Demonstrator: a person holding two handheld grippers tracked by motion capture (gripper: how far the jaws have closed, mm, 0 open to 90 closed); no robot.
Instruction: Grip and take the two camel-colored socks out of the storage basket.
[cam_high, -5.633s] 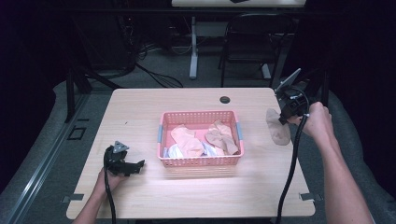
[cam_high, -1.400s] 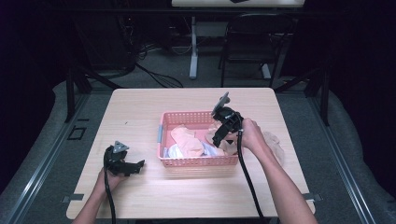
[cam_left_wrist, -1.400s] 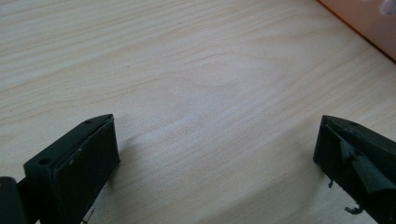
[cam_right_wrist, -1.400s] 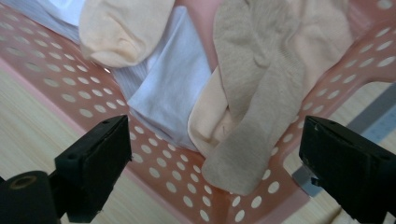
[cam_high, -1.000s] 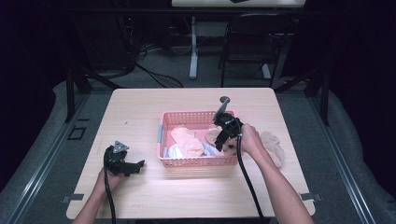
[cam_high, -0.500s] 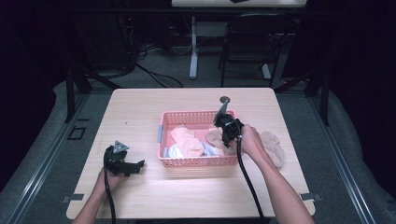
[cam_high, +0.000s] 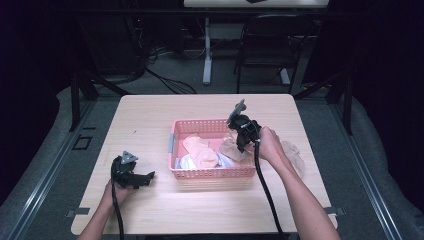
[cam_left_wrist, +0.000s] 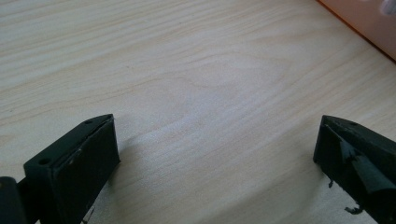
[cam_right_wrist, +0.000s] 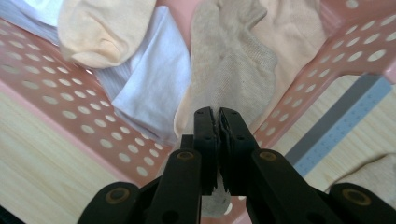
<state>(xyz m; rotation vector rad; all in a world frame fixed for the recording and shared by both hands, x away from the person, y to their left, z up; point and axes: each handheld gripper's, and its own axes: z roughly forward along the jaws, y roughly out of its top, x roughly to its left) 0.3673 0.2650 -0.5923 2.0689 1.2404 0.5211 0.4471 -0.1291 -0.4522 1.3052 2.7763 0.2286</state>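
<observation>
A pink perforated basket (cam_high: 210, 172) stands mid-table and holds several socks. My right gripper (cam_high: 241, 145) reaches down into its right end, shut on a beige sock (cam_high: 231, 150). In the right gripper view the jaws (cam_right_wrist: 217, 116) pinch the sock's near edge, and the beige sock (cam_right_wrist: 233, 70) hangs away from them over the basket wall (cam_right_wrist: 70, 121). A peach sock (cam_right_wrist: 100, 28) and a white sock (cam_right_wrist: 149, 70) lie beside it. My left gripper (cam_high: 147, 176) rests on the table left of the basket, open, with bare wood between its jaws (cam_left_wrist: 217, 154).
More pale socks (cam_high: 295, 157) lie on the table right of the basket, behind the right hand. The basket has a grey handle (cam_high: 171, 143) on its left end. A chair (cam_high: 270, 45) and desk legs stand beyond the table's far edge.
The right hand swung from the table's right side to the basket, dipped into its right end, and has now risen a little with the beige sock. The left gripper has stayed put.
</observation>
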